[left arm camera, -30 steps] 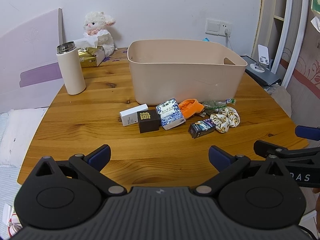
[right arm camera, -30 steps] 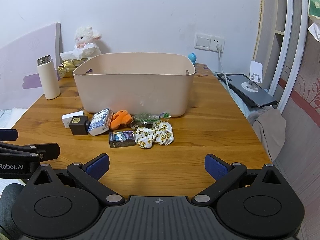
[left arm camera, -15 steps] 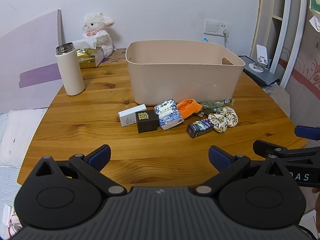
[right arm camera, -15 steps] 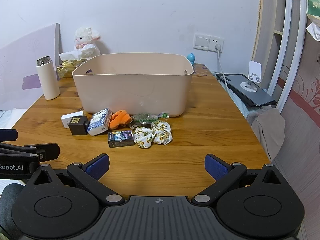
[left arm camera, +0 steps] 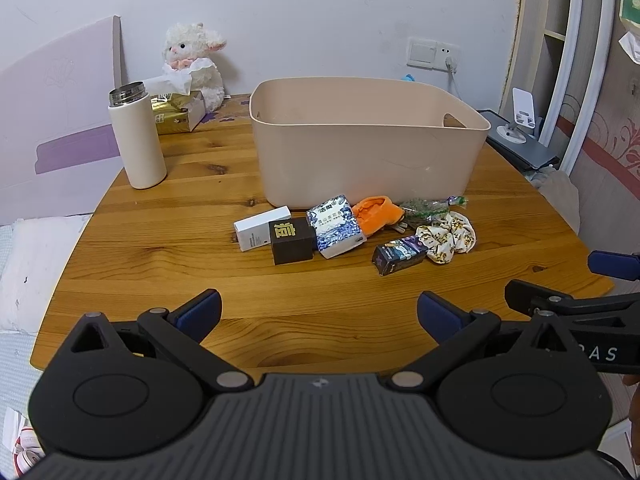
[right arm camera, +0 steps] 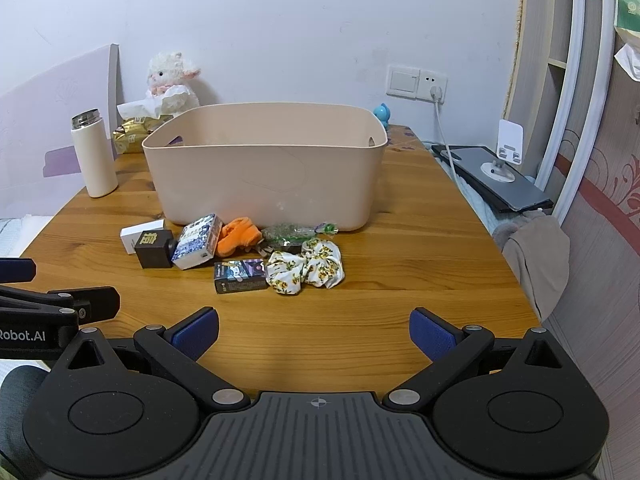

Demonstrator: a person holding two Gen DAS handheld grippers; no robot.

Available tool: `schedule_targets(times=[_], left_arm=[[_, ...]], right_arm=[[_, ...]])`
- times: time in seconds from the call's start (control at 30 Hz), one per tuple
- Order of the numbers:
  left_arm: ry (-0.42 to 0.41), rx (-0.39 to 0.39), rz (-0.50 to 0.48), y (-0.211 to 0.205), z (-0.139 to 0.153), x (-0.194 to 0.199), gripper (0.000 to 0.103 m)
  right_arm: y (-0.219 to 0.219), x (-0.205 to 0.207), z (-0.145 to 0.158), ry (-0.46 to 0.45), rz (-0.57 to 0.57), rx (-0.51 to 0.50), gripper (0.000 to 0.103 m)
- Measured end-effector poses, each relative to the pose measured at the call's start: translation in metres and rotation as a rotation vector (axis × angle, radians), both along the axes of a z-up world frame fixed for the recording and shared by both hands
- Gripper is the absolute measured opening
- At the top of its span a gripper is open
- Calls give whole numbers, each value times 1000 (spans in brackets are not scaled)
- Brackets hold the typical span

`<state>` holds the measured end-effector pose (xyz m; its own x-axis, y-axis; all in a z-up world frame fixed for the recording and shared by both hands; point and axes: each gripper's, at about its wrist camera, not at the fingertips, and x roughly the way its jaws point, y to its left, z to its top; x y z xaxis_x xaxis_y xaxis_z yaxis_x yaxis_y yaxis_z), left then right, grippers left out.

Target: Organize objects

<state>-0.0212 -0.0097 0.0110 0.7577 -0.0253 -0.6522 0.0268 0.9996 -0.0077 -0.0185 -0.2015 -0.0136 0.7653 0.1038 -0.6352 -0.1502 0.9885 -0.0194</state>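
While both grippers, left gripper [left arm camera: 319,310] and right gripper [right arm camera: 314,330], are hovering wide open and empty, we are eyeing the floral scrunchie [right arm camera: 306,266]. Soft, light; we are favouring its bunched middle, near the beige bin [right arm camera: 264,168].

Small boxes [left arm camera: 291,240], orange cloth [left arm camera: 376,214] and scrunchie [left arm camera: 448,237] lie before the empty beige bin [left arm camera: 368,160].

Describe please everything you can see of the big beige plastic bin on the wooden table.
The big beige plastic bin is a rounded rectangular tub, open on top, with a cut-out handle hole near the rim at each end. It stands upright on the round wooden table. The inside that shows looks empty; its floor is hidden. Faint scuff marks show on its front wall. Small items lie before it, and some seem to touch its base.
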Motion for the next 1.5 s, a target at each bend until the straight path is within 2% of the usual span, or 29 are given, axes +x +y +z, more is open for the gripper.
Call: schedule_targets(times=[0.63, 1.5], left_arm=[[34, 5, 14, 10, -9, 17, 103], [107, 47, 20, 20, -41, 75, 103]], right_arm=[[-1, 15, -9, 26, -6, -1, 103], [4, 69, -36, 92, -13, -45, 103]])
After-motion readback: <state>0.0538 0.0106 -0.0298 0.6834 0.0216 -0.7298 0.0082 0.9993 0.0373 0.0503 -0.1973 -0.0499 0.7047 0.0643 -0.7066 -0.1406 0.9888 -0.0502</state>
